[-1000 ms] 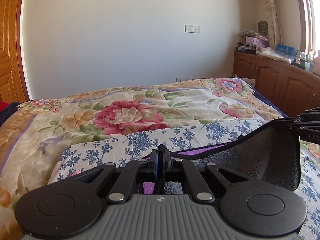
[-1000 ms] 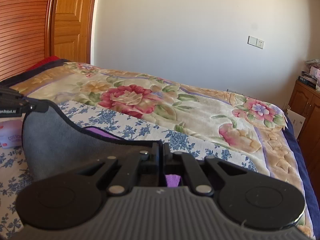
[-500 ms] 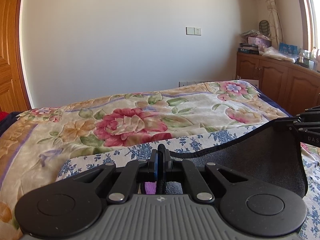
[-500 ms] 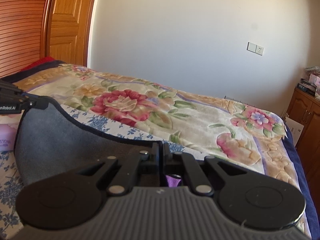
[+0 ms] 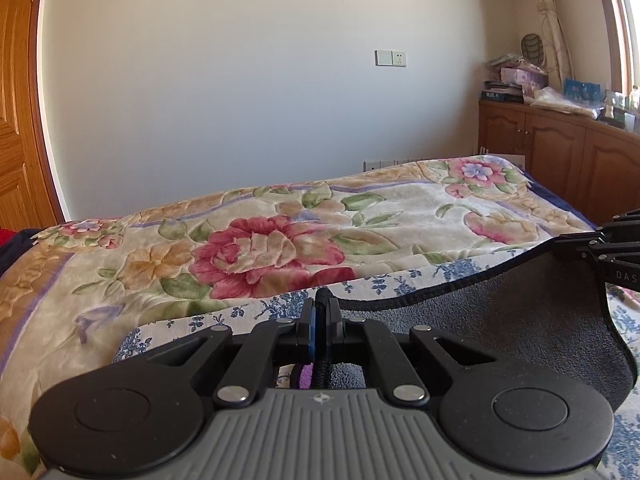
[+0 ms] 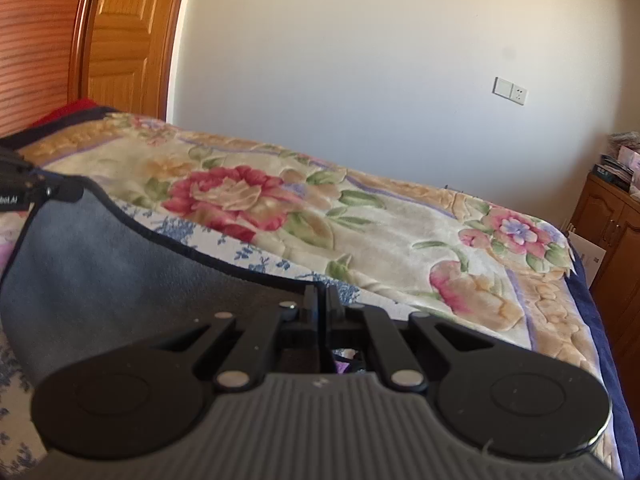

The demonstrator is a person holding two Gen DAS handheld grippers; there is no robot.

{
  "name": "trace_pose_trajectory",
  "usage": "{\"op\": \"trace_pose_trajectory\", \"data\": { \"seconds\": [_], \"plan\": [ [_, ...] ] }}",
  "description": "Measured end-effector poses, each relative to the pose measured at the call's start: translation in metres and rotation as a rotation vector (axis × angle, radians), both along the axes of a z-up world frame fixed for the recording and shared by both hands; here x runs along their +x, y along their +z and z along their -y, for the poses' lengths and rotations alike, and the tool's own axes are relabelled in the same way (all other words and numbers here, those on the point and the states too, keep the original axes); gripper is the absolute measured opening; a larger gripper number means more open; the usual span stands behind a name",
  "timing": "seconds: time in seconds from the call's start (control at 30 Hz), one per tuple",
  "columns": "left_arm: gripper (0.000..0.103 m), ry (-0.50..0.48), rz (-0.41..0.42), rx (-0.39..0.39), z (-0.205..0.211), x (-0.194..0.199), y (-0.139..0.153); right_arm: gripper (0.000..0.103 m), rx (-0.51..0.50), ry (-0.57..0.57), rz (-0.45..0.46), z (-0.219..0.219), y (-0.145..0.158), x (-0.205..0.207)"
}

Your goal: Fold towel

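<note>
A dark grey towel (image 5: 500, 320) with a dark hem hangs stretched between both grippers above the bed. My left gripper (image 5: 320, 304) is shut on one corner of the hem, and a bit of the towel's purple side (image 5: 306, 378) shows under its jaws. My right gripper (image 5: 564, 246) holds the other corner at the right edge of the left wrist view. In the right wrist view the right gripper (image 6: 320, 300) is shut on the hem. From there the towel (image 6: 120, 272) runs left to the left gripper (image 6: 72, 192).
The bed carries a cream blanket with big red flowers (image 5: 272, 252) over a white sheet with blue flowers (image 5: 280, 304). A wooden cabinet (image 5: 560, 160) with clutter on top stands at the right. A wooden door (image 6: 128, 40) is at the far left.
Both grippers have carried the towel's held edge forward over the bed. Less of the blue-flowered sheet shows ahead of the hem, and the purple side has dropped out of sight.
</note>
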State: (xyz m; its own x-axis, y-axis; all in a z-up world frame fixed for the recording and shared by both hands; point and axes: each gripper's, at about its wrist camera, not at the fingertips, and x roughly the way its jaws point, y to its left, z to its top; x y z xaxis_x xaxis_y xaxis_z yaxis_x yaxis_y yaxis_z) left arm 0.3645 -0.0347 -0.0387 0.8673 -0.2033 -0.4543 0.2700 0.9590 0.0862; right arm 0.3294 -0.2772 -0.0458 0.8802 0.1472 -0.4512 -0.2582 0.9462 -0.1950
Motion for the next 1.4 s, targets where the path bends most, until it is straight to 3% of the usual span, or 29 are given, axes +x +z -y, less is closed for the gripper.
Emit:
{"op": "trace_pose_trajectory", "data": {
  "seconds": [0.3,0.67,1.27,1.33,1.4],
  "plan": [
    [0.005,0.026,-0.037,0.020,-0.003,0.025,-0.021,0.004,-0.035,0.002,-0.043,-0.003,-0.022,0.020],
    [0.005,0.005,-0.073,0.114,0.007,0.051,-0.042,0.004,-0.056,-0.006,-0.066,0.000,-0.042,0.034],
    [0.010,0.018,-0.109,0.153,0.014,0.059,-0.066,0.006,-0.056,-0.020,-0.133,0.003,-0.060,0.046],
    [0.026,0.022,-0.108,0.156,0.014,0.059,-0.067,0.010,-0.054,-0.029,-0.135,0.004,-0.061,0.047],
    [0.048,0.027,-0.096,0.150,0.012,0.057,-0.066,0.014,-0.053,-0.040,-0.134,0.006,-0.061,0.046]
  ]
}}
